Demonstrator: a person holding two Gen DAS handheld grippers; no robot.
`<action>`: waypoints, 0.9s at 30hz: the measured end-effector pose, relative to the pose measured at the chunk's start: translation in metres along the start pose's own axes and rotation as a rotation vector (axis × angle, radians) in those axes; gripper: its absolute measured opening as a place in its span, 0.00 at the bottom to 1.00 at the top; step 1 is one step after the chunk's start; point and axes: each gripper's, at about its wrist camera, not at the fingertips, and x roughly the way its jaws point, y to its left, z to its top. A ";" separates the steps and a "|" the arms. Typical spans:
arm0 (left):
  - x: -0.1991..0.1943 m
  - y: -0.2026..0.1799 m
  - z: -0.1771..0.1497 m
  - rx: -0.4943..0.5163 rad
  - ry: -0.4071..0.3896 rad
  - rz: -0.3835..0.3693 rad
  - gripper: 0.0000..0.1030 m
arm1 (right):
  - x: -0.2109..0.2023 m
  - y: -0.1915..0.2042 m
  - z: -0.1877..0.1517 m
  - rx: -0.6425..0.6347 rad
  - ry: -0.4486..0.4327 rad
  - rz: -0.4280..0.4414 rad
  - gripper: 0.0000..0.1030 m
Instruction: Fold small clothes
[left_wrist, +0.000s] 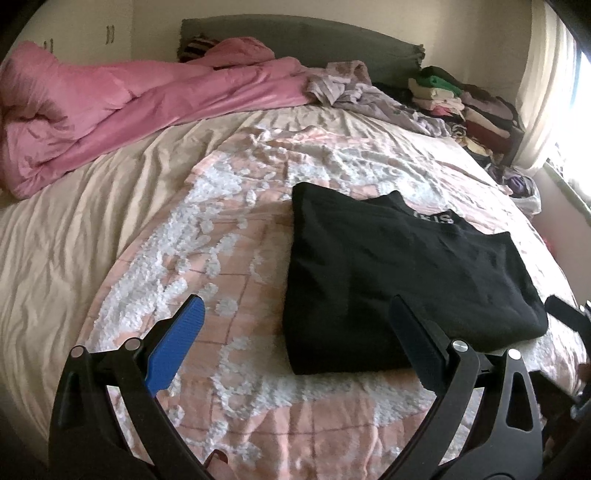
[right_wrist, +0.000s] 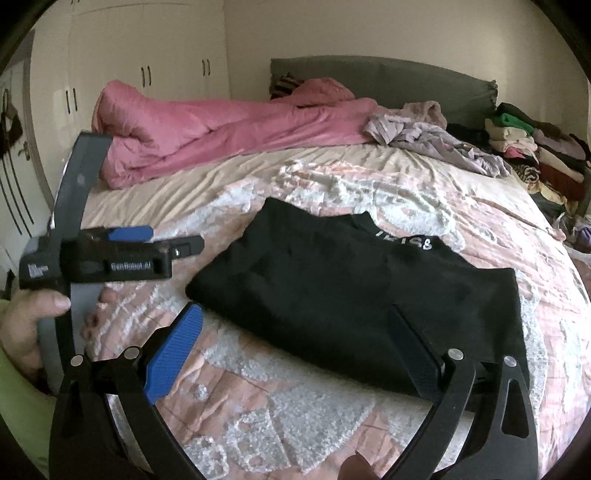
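Observation:
A folded black garment (left_wrist: 399, 269) with white lettering at its collar lies flat on the pink and white bedspread (left_wrist: 229, 236). My left gripper (left_wrist: 295, 310) hovers open just before its near edge, blue pads spread wide, nothing between them. In the right wrist view the same black garment (right_wrist: 362, 295) lies ahead. My right gripper (right_wrist: 295, 317) is open over its near edge, holding nothing. The left gripper (right_wrist: 177, 245) shows from the side at the left of the right wrist view, held by a hand (right_wrist: 26, 325).
A rolled pink duvet (left_wrist: 122, 107) lies across the far left of the bed. Crumpled lilac clothes (left_wrist: 354, 88) and a stack of folded clothes (left_wrist: 461, 99) sit at the far right by the grey headboard (left_wrist: 295, 40). White wardrobe doors (right_wrist: 147, 59) stand behind.

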 end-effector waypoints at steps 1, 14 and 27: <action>0.001 0.002 0.000 -0.003 0.001 0.001 0.91 | 0.003 0.001 -0.001 -0.004 0.006 -0.001 0.96; 0.024 0.027 -0.003 -0.061 0.033 0.031 0.91 | 0.034 0.017 -0.015 -0.080 0.061 -0.022 0.96; 0.034 0.051 -0.003 -0.113 0.047 0.047 0.91 | 0.065 0.039 -0.020 -0.166 0.101 -0.027 0.96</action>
